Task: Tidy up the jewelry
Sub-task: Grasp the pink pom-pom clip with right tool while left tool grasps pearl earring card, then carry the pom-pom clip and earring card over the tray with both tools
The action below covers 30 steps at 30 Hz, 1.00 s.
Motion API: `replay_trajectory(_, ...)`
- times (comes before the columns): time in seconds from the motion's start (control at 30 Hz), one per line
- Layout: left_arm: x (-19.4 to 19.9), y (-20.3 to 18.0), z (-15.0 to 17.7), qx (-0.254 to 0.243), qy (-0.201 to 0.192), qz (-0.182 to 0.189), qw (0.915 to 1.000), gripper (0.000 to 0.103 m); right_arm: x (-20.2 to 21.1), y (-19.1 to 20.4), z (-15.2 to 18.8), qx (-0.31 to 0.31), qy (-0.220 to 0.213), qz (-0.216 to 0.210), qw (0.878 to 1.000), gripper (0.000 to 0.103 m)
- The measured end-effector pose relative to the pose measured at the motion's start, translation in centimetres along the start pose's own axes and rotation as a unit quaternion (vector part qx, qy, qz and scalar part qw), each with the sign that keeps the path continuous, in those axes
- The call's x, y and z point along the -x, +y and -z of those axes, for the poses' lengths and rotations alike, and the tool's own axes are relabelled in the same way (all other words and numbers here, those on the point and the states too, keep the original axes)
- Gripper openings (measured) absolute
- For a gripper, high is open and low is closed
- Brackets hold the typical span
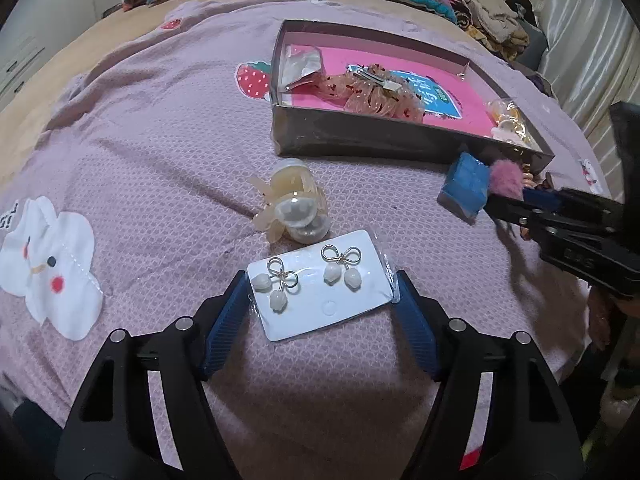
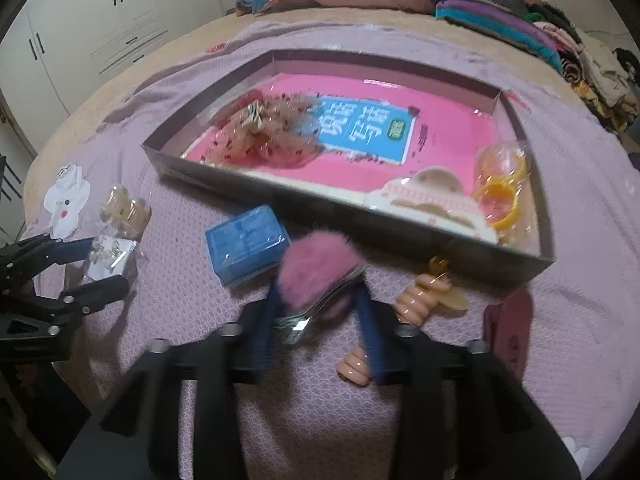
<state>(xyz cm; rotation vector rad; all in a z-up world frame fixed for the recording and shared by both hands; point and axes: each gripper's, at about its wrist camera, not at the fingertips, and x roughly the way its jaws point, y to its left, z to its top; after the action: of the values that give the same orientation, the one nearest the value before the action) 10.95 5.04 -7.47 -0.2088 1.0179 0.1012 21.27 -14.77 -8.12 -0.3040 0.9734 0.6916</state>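
A white earring card (image 1: 320,288) with two bow-and-pearl earrings lies flat on the lilac bedspread. My left gripper (image 1: 320,282) straddles it, its blue pads touching the sleeve's two short edges; it shows again in the right wrist view as left gripper (image 2: 94,266). My right gripper (image 2: 320,296) is shut on a fluffy pink pompom (image 2: 318,270) in a clear wrapper, just in front of the grey box (image 2: 280,200). From the left wrist view, the pompom (image 1: 506,176) sits at the right gripper's tips by the box's near corner.
The pink-lined box (image 1: 360,136) holds a peach mesh hair bow (image 1: 372,88), a foil packet, orange rings (image 2: 500,184) and a pink comb piece. A cream claw clip (image 1: 294,208), a blue case (image 2: 248,244) and peach spiral ties (image 2: 424,296) lie on the bedspread. Folded clothes lie beyond.
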Motion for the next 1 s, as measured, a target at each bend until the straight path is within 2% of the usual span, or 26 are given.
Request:
replay_trajectory(0.23, 2.0, -0.3, 0.2, -0.004, -0.012, 0.011, 0.9999, 0.064, 1.7, 0.2, 0.6, -0.006, -0.017, -0.013, 1.0, 0.03)
replay_trajectory(0.57, 5.0, -1.0, -0.6, -0.01, -0.04, 0.024, 0.9988, 0.064, 7.3, 0.4, 2.2, -0.02, -0.064, -0.034, 0.997, 0.03)
replay_trajectory(0.73, 6.0, -2.1, -1.3, -0.019, -0.053, 0.032, 0.9979, 0.064, 10.1, -0.1, 3.0, -0.027, -0.086, -0.03, 0.996, 0.03)
replay_trajectory(1.0, 6.9, -4.4, -3.2, -0.038, -0.072, 0.05, 0.9955, 0.064, 13.6, -1.3, 3.6, -0.03, -0.117, 0.0, 0.993, 0.03)
